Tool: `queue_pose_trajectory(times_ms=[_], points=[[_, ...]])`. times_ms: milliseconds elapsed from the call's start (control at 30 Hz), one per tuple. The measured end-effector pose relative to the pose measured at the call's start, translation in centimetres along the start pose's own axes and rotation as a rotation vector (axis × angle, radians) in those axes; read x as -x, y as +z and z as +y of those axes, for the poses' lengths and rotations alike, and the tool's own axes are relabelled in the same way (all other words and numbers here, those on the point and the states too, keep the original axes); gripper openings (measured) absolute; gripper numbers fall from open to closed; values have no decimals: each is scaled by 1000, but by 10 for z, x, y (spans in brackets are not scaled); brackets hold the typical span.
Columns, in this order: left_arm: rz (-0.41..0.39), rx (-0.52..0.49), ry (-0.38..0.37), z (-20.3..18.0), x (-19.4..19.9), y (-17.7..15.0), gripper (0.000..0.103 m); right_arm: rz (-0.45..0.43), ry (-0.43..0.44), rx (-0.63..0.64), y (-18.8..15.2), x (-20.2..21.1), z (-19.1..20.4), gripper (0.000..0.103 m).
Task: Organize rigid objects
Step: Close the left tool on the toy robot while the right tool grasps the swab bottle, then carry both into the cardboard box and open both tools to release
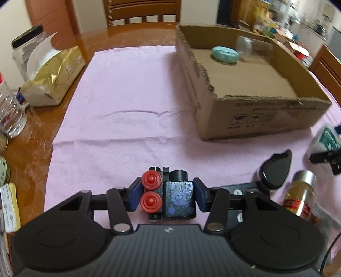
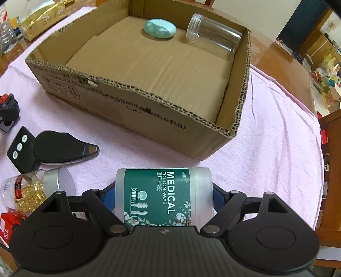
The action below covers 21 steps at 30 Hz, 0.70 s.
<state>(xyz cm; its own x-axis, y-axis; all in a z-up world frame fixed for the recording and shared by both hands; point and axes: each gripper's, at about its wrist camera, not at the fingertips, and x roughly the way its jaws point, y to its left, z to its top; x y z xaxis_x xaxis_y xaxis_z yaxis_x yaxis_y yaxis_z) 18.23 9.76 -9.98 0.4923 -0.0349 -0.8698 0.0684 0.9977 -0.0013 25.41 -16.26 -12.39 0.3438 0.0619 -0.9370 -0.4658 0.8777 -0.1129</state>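
Observation:
My left gripper (image 1: 167, 191) is shut on a small toy block (image 1: 178, 199), dark blue with two red wheels, low over the pink cloth (image 1: 127, 106). Its blue pads press on both sides of the toy. My right gripper (image 2: 163, 191) is shut on a frosted cotton swab container (image 2: 164, 196) with a green label, in front of the cardboard box (image 2: 127, 110). Inside the box lie a teal oval case (image 2: 159, 28) and a clear jar (image 2: 213, 34) on its side. The same box (image 1: 251, 115) stands at the right of the left wrist view.
On the cloth between the grippers lie a black teardrop-shaped device (image 2: 61, 149), a black remote (image 2: 20, 151) and a bottle of yellow capsules (image 2: 27, 196). A gold bag (image 1: 53, 74) and a black-lidded jar (image 1: 25, 46) stand at the left. A wooden chair (image 1: 140, 10) is behind the table.

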Motion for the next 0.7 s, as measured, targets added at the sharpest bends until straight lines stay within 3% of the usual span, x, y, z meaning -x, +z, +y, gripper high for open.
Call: queue_pose_trajectory(times_ms=[300,500,700], points=[[4,-156,-100,-15,50,15,49,-66,72,34,-4,42,-3,86],[-99,-232,-160,-37,86,52,49,-139,97,95,0,82,-2,86],[-197,-252,-152,-59,79,105,49,-216,85,110,20,99,-4,86]])
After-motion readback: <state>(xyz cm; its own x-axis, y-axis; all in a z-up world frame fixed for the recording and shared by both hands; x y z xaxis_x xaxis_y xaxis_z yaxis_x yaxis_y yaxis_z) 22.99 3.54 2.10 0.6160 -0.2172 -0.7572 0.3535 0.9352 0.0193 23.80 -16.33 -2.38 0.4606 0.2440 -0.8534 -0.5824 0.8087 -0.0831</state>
